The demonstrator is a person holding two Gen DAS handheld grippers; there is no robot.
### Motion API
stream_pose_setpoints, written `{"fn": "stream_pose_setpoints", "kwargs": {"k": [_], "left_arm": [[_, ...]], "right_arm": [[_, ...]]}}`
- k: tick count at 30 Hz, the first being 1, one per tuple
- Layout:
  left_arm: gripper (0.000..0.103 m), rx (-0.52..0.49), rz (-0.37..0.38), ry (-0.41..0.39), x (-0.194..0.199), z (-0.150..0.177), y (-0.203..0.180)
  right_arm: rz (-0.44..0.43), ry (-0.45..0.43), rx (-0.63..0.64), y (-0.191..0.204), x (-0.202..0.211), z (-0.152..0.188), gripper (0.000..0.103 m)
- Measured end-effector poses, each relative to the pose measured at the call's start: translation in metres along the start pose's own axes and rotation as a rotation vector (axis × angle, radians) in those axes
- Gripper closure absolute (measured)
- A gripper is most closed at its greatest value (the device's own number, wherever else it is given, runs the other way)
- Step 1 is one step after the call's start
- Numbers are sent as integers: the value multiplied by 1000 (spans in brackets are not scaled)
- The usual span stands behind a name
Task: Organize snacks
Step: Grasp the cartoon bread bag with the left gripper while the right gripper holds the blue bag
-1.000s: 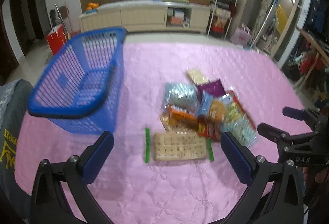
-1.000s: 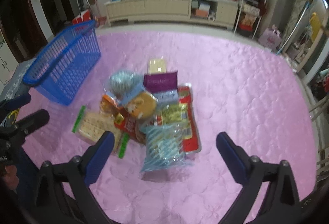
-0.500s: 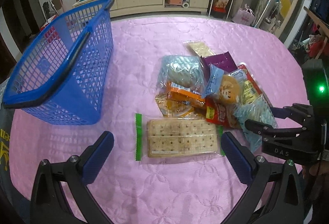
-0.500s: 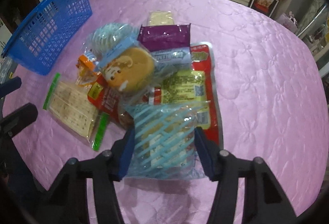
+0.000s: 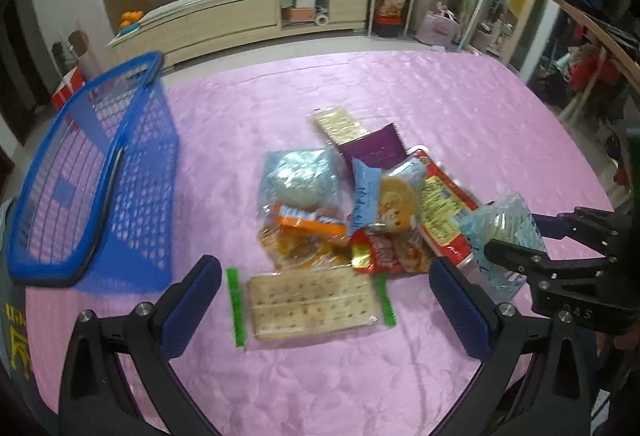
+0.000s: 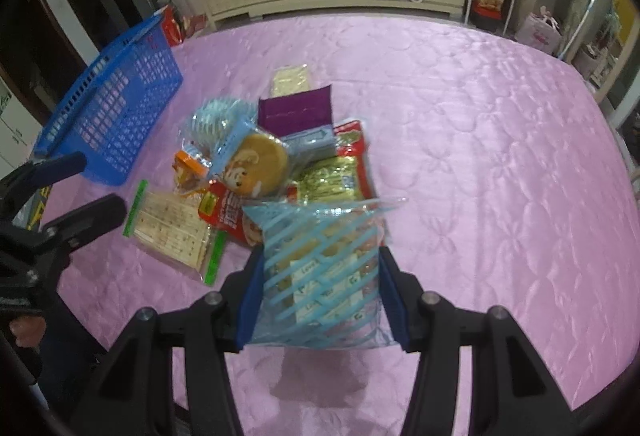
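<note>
Our right gripper (image 6: 320, 296) is clamped on a blue-striped snack bag (image 6: 320, 272), one blue pad pressed against each side of it. The bag is lifted clear of the pink quilted cloth (image 6: 500, 156) (its shadow lies on the cloth below it). From the left wrist view the same bag (image 5: 500, 232) shows at the right edge of the snack pile, with the right gripper (image 5: 516, 240) closed around it.

Our left gripper (image 5: 326, 308) hangs with its jaws spread wide and nothing between them. Just beyond its fingertips lies the cracker pack (image 5: 312, 304), flat on the cloth with a green strip at each end; it is the nearest piece of the pile.

Farther off, the rest of the snacks sit heaped together and overlapping: a red packet (image 5: 390, 254) touching the cracker pack's far right corner, an orange packet (image 5: 308, 232), a round pale snack in a clear blue bag (image 5: 298, 182), a round brown cake in its wrapper (image 5: 394, 202), a long red and yellow pouch (image 5: 444, 212), a purple packet (image 5: 376, 148), and at the far end a small pale cracker pack (image 5: 338, 126).

The blue basket (image 5: 132, 196) stands to the left of the pile, well apart from it, near the left edge of the cloth. We can see through its lattice walls, but its floor is only partly visible.

Beyond the cloth stands a long pale cabinet (image 5: 248, 20) against the far wall.
</note>
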State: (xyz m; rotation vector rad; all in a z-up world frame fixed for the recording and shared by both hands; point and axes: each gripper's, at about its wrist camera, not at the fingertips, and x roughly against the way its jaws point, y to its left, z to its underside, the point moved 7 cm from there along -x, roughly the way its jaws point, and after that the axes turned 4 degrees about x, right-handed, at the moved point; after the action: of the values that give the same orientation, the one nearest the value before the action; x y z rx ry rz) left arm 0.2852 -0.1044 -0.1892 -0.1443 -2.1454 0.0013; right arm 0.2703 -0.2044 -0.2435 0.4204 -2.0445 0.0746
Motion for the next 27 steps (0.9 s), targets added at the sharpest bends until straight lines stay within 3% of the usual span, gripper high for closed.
{"fn": "stream_pose_setpoints", "kwargs": {"k": [8, 18, 21, 23, 27], "left_arm": [[0, -82, 7, 37, -19, -16, -31], [0, -216, -18, 131, -69, -25, -62], [9, -236, -37, 167, -89, -27, -63], [23, -235, -47, 197, -101, -26, -62], [27, -205, -18, 217, -112, -27, -60]], "right_arm": [[40, -45, -69, -18, 0, -9, 45], [61, -35, -139, -41, -23, -13, 45], [52, -33, -159, -47, -28, -11, 45], [50, -31, -165, -49, -29, -10, 45], [41, -32, -176, -53, -29, -7, 45]]}}
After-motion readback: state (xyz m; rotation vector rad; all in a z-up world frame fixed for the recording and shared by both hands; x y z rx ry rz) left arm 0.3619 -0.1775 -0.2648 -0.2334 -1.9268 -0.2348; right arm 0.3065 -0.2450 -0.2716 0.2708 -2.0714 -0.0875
